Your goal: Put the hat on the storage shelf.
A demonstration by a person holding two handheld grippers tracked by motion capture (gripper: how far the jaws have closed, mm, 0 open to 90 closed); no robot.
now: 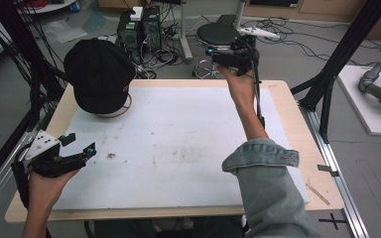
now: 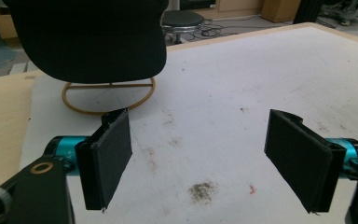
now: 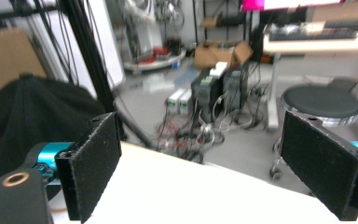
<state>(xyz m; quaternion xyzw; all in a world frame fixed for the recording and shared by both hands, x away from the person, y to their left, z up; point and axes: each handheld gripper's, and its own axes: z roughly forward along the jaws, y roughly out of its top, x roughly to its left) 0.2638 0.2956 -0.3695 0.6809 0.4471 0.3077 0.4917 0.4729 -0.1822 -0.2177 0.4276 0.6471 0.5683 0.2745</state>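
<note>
Two grippers hang empty, fingers wide: left gripper [image 1: 79,145] low at the surface's [image 1: 188,148] near-left edge, right gripper [image 1: 223,52] raised past its far edge. A black cap [image 1: 99,74] sits on a stand [image 2: 107,95] far-left, likely awaiting pickup.

— What carries everything here?

— A light wooden desk [image 1: 290,106], nearly covered by a white mat [image 1: 188,144] that leaves a bare wood border along the edges.

— Is the mat clean?

— No, it is stained; one dark smudge [image 2: 202,190] sits toward the near left, with fainter marks across the middle.

— Anything resting on it?

— A round wooden ring base [image 2: 107,97] at the far left corner, with a black cap [image 1: 99,74] above it.
</note>
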